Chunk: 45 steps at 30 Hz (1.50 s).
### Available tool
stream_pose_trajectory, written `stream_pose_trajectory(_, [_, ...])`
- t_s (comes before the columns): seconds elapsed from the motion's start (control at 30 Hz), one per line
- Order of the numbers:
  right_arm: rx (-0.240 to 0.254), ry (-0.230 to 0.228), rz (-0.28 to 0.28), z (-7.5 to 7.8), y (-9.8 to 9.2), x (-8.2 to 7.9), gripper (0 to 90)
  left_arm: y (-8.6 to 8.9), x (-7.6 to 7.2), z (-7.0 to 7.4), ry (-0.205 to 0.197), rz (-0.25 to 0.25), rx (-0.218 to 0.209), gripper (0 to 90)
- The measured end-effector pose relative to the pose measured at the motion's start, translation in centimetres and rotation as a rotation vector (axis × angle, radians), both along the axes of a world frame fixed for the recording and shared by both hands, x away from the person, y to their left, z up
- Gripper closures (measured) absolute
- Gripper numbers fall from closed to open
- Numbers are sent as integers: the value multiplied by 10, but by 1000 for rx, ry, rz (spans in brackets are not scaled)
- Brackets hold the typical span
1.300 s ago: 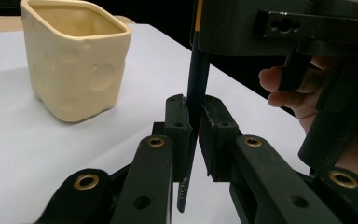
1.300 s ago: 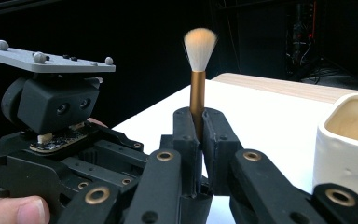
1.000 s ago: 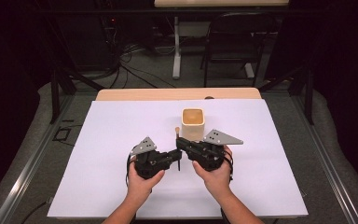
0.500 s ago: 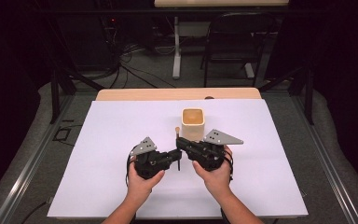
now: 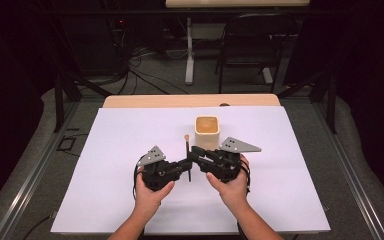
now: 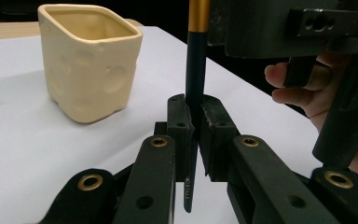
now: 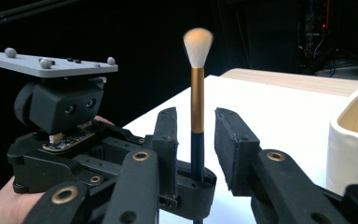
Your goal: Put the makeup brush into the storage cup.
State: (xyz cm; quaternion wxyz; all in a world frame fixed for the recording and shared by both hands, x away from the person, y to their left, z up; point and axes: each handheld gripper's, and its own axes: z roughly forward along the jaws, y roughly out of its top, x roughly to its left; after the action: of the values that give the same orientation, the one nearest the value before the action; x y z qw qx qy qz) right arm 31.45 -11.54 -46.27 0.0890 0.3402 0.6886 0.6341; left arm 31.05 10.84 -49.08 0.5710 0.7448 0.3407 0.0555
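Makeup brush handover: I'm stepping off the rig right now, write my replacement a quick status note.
Left tongs: shut on the black-handled makeup brush with gold ferrule and pale bristles, holding it upright by the lower handle.
Right tongs: jaws have just been opening; they stand either side of the brush, pads clear of it.
Cream dimpled square ceramic cup: upright on the white table sheet, just beyond the tongs.
Done: brush passed from right to left, by the look of it.
Left: probably drop the brush into the cup.

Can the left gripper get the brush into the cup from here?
Probably yes: the left gripper is shut on the brush, the right gripper's jaws stand clear of it, and the cup is close and open-topped.
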Motion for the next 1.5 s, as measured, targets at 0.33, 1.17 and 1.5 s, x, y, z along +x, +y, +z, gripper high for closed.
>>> stream_pose_trajectory(0.33, [-25, 23, 13, 1, 0, 1, 715, -1, -3, 2, -47, 11, 53, 833])
stream_pose_trajectory(1.17, [-30, 31, 17, 1, 0, 2, 769, -8, -7, -1, -61, -11, 83, 834])
stream_pose_trajectory(1.5, [-30, 32, 18, 2, 0, 2, 787, -10, -9, -2, -60, -28, 90, 833])
